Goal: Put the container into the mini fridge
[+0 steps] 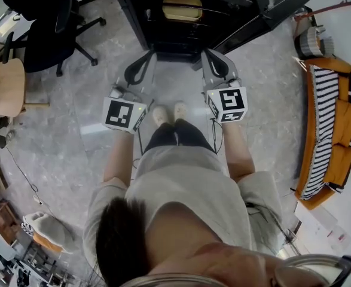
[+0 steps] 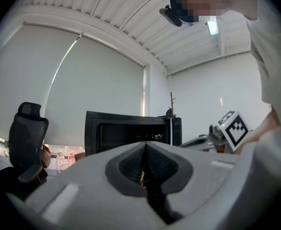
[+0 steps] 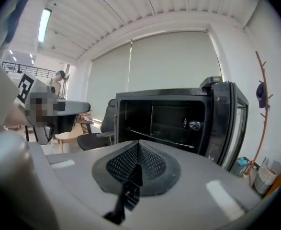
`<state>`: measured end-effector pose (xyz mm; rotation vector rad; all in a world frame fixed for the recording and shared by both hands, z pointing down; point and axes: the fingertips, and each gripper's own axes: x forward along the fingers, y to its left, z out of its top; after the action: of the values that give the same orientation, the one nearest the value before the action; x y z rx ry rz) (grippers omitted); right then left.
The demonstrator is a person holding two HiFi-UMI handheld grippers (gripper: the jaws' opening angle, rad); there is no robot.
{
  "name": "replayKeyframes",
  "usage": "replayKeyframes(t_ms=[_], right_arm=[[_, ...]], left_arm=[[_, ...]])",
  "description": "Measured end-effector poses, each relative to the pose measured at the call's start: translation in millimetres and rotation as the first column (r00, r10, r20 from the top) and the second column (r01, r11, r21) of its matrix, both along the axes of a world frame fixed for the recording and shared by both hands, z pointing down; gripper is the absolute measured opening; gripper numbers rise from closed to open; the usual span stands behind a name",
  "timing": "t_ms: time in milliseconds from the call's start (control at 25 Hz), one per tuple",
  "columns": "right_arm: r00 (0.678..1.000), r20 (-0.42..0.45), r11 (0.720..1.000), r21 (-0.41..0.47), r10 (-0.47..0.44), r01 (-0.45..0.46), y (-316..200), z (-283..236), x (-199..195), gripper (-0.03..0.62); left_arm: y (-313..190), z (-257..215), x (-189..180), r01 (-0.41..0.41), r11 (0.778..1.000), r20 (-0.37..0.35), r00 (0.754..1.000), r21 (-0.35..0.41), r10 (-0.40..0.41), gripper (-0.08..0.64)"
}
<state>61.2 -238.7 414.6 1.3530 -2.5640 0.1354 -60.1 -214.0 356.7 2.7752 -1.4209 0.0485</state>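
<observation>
The black mini fridge (image 1: 181, 17) stands on the floor in front of me with its door (image 1: 265, 20) swung open to the right. A pale yellow container (image 1: 182, 8) rests on a shelf inside it. My left gripper (image 1: 144, 61) and right gripper (image 1: 210, 58) are held side by side just short of the opening, both shut with nothing between the jaws. In the left gripper view the closed left gripper (image 2: 145, 145) points at the fridge (image 2: 126, 133). The right gripper view shows the shut right gripper (image 3: 138, 145) facing the fridge interior (image 3: 169, 119) and its wire shelf; no container shows there.
A black office chair (image 1: 49, 28) stands at the far left, beside a round wooden table (image 1: 5, 88). An orange sofa (image 1: 342, 124) with a striped cushion lines the right side, with a basket (image 1: 311, 40) behind it. My feet (image 1: 168, 113) are on grey marble floor.
</observation>
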Motion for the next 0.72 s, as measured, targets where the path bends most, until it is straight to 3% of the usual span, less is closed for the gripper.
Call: replayKeyframes(t_ms=[720], right_arm=[[0.995, 0.097, 0.994, 0.107, 0.004, -0.014, 47.2, -68.3, 14.0, -0.003]], left_arm=[[24.2, -41.9, 15.6, -0.024, 0.998, -0.007, 1.000, 0.066, 0.025, 0.002]])
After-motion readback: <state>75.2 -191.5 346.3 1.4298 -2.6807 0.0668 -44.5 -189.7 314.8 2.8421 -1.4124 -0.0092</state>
